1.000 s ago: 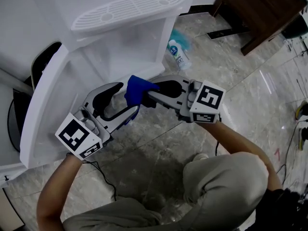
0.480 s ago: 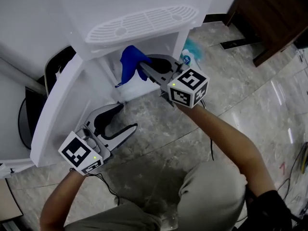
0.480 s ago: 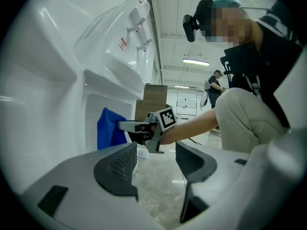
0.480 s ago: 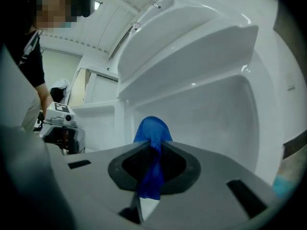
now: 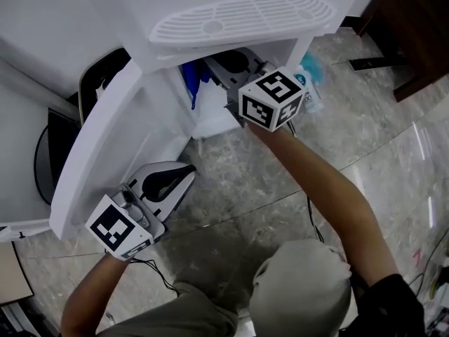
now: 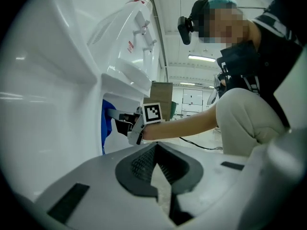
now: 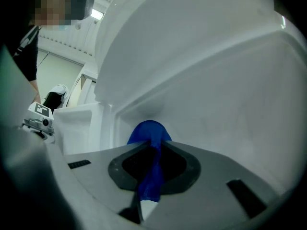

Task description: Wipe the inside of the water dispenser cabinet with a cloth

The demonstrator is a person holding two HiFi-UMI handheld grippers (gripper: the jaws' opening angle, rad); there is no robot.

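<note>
Head view — entry one, right gripper (image 5: 210,72). Half a second ago its jaws stand at the mouth of the cabinet (image 5: 210,121). Now they reach in under the drip tray (image 5: 238,16), and only the marker cube stays outside. The jaws pinch the blue cloth (image 5: 190,83), the same hold as before. In the right gripper view the cloth (image 7: 146,131) runs back between the pads of the right gripper (image 7: 153,143) and bunches just past the tips. The white inner wall (image 7: 216,109) lies ahead of the jaws; contact with it cannot be told.

Entry two, left gripper (image 5: 184,175). Its jaws are spread half a second ago and are now pressed together on nothing. The left gripper view shows the pads of the left gripper (image 6: 156,146) meeting, with bare floor (image 6: 201,140) beyond them. It sits outside the cabinet, with the open door (image 5: 105,139) beside its jaws.

Bearing on the task — the cloth now rides with the right gripper alone, inside the cabinet. The approach looks finished; wiping strokes probably come next.
</note>
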